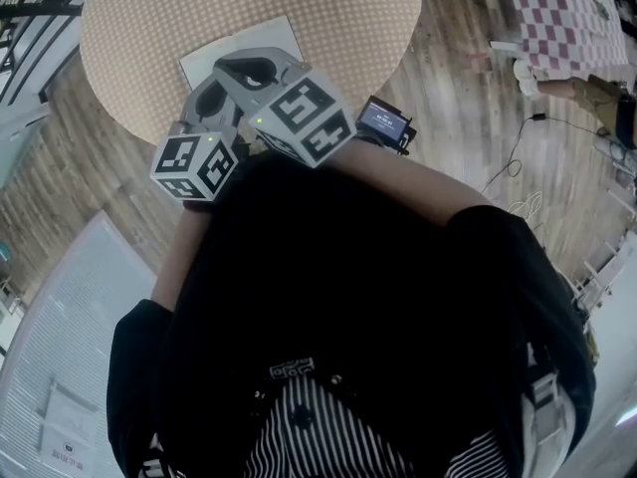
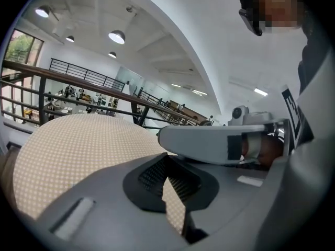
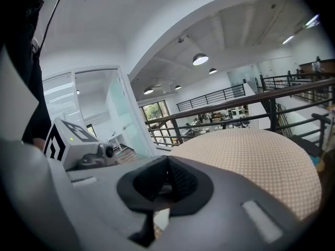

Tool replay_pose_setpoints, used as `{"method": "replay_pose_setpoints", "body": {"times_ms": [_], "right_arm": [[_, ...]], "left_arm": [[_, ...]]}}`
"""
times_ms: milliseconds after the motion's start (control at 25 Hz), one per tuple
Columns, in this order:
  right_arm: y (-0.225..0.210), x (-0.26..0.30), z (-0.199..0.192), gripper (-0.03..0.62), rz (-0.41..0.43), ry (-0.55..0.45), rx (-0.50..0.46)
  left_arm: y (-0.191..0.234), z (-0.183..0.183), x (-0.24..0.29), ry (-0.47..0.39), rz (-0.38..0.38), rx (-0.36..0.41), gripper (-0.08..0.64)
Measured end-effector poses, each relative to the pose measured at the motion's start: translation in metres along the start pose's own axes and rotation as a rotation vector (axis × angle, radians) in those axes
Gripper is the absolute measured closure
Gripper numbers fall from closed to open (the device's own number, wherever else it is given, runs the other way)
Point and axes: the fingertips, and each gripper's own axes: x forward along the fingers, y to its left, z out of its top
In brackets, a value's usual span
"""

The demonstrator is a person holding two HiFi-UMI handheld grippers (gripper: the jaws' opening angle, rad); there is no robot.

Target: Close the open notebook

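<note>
Beige dotted cloth covers the round table [image 1: 139, 28] at the upper left of the head view, and that's about the only thing I get a clean look at. The notebook [image 1: 271, 34] lies on it as a pale rectangle, near the table's lower edge. Both grippers sit right over it, so only its top right corner and a strip on the left show. I honestly can't tell whether it's lying open or shut.

My left gripper [image 2: 166, 163] has its jaws pressed together with nothing between them, just cloth showing past the pads. It's the same with my right gripper [image 3: 166, 162]: jaws together and empty. Neither gripper view shows the notebook clearly, as the gripper bodies fill the whole lower half of each.

My own dark top blocks the bottom of the head view, and the two marker cubes cover the table's near rim. There's a little screen gadget [image 1: 384, 119] by my right wrist that's too small to read.

As for room, there's plenty of bare cloth above and on both sides of the notebook. Wooden floor [image 1: 468, 88] lies to the right, with cables [image 1: 518, 172] trailing across it. There's a railing [image 2: 78, 82] beyond the table's far edge.
</note>
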Motion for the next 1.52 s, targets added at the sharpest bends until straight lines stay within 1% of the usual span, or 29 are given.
{"method": "replay_pose_setpoints", "body": {"times_ms": [80,240,400,520,640,760,840,920,1000,1080,1200,1280,1320,1440,1520], "right_arm": [[0.003,0.007,0.000,0.591,0.004,0.004,0.009],[0.000,0.017,0.003,0.591,0.009,0.009,0.027],[-0.001,0.026,0.006,0.591,0.016,0.000,0.043],[-0.002,0.034,0.002,0.591,0.030,0.026,0.051],[-0.002,0.043,-0.007,0.591,0.044,0.057,0.028],[-0.003,0.051,-0.015,0.591,0.047,0.078,0.012],[-0.008,0.054,-0.021,0.591,0.048,0.099,0.021],[-0.017,0.056,-0.030,0.591,0.039,0.132,0.042],[-0.028,0.057,-0.041,0.591,0.009,0.161,0.052],[-0.039,0.057,-0.055,0.591,-0.019,0.189,0.055],[-0.052,0.056,-0.078,0.591,-0.048,0.229,0.061],[-0.054,0.058,-0.086,0.591,-0.053,0.241,0.062],[-0.054,0.059,-0.089,0.591,-0.053,0.244,0.062],[-0.057,0.059,-0.101,0.591,-0.058,0.265,0.071],[-0.061,0.060,-0.109,0.591,-0.061,0.290,0.079]], "left_arm": [[0.007,0.001,-0.002,0.006,-0.003,0.001,0.561],[0.017,0.004,-0.002,0.003,-0.004,-0.042,0.561],[0.028,0.007,0.000,0.009,-0.002,-0.046,0.561],[0.037,0.003,0.003,0.043,0.005,-0.038,0.561],[0.044,-0.007,0.004,0.092,0.020,-0.016,0.561],[0.056,-0.015,0.005,0.111,0.033,-0.043,0.561],[0.063,-0.018,0.007,0.107,0.043,-0.066,0.561],[0.070,-0.021,0.011,0.107,0.058,-0.064,0.561],[0.077,-0.028,0.015,0.120,0.067,-0.051,0.561],[0.082,-0.037,0.021,0.137,0.068,-0.054,0.561],[0.091,-0.050,0.030,0.158,0.079,-0.080,0.561],[0.094,-0.050,0.033,0.148,0.087,-0.110,0.561],[0.094,-0.048,0.034,0.140,0.085,-0.113,0.561],[0.089,-0.050,0.042,0.143,0.074,-0.088,0.561],[0.091,-0.058,0.047,0.160,0.077,-0.088,0.561]]}}
